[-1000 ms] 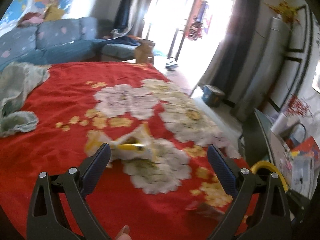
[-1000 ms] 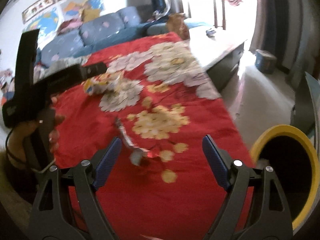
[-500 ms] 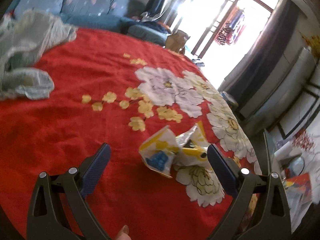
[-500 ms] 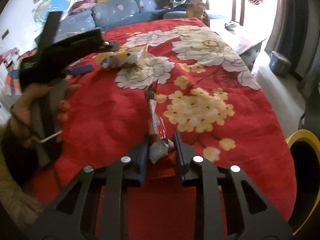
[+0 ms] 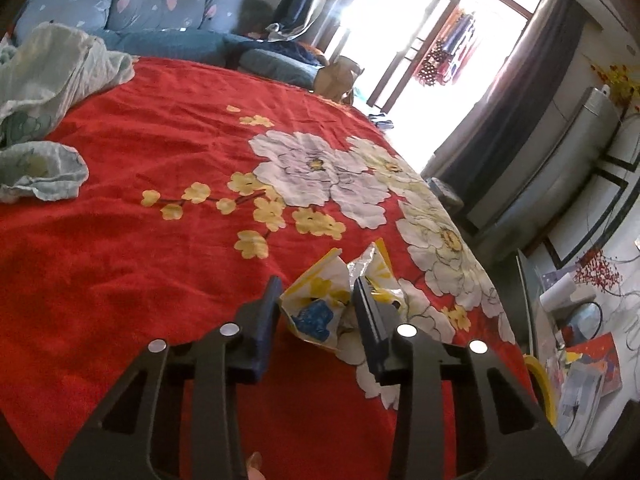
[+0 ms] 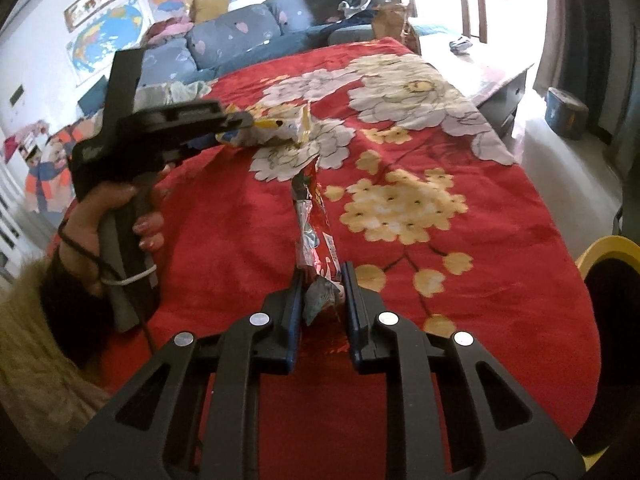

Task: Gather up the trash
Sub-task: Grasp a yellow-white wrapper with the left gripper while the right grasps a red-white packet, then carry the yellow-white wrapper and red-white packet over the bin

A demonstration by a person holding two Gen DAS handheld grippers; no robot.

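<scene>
A crumpled yellow, white and blue snack wrapper [image 5: 324, 300] lies on the red flowered tablecloth [image 5: 120, 260]. My left gripper [image 5: 316, 298] is shut on it, fingers on either side. The same wrapper [image 6: 276, 130] shows in the right wrist view at the left gripper's tip. A long red and silver wrapper [image 6: 316, 236] lies along the cloth. My right gripper [image 6: 322, 294] is shut on its near end.
A yellow-rimmed black bin [image 6: 612, 280] stands past the table's right edge; its rim also shows in the left wrist view [image 5: 540, 384]. A pale green cloth [image 5: 44, 92] lies at the far left of the table. A blue sofa [image 5: 152, 20] stands behind.
My left gripper swung left onto the yellow wrapper and closed on it. My right gripper closed on the red wrapper's near end and stays shut there.
</scene>
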